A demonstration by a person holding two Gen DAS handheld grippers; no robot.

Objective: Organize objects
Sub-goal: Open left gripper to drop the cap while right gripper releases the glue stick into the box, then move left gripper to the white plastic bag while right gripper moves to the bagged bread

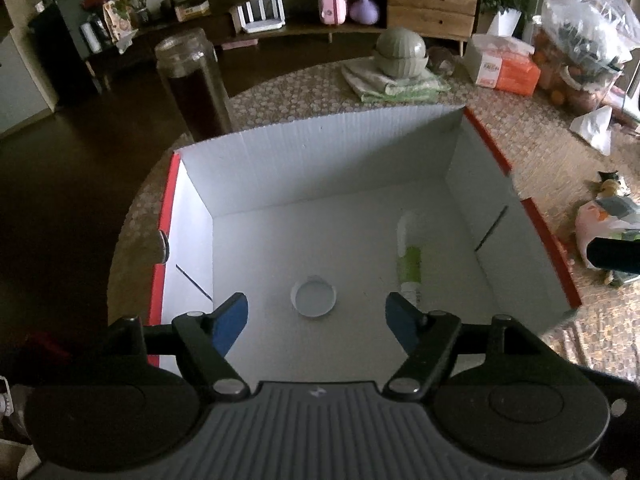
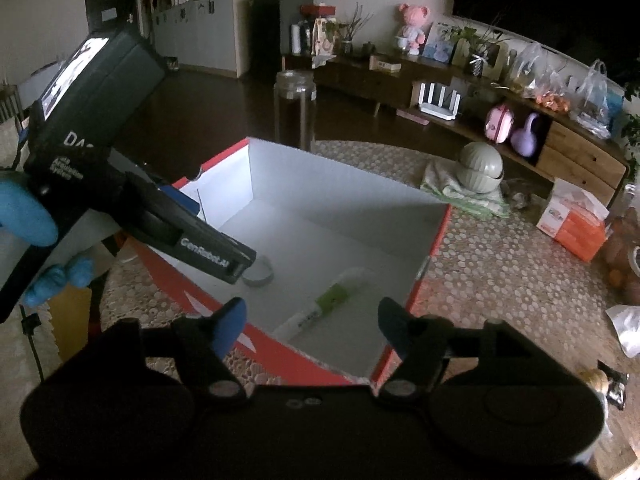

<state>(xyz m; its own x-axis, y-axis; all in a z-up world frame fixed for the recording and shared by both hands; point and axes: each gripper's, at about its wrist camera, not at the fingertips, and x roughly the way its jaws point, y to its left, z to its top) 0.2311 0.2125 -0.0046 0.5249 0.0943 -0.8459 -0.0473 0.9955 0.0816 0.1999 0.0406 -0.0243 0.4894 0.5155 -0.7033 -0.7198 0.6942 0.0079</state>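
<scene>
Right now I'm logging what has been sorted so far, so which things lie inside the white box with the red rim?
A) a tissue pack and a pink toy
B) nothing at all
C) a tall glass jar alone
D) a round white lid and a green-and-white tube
D: on the floor of the box lie a round white lid and, beside it, a green-and-white tube, apart from each other.

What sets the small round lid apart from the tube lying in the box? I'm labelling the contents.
The round lid is a shallow white disc lying flat with its open side up; the tube is long and slim, lying on its side. The lid is plain white all over, while the tube carries a green label band. In the left wrist view the lid sits nearer the middle of the floor, the tube closer to the right wall. Both rest loose on the floor of the white box, held by neither gripper.
</scene>
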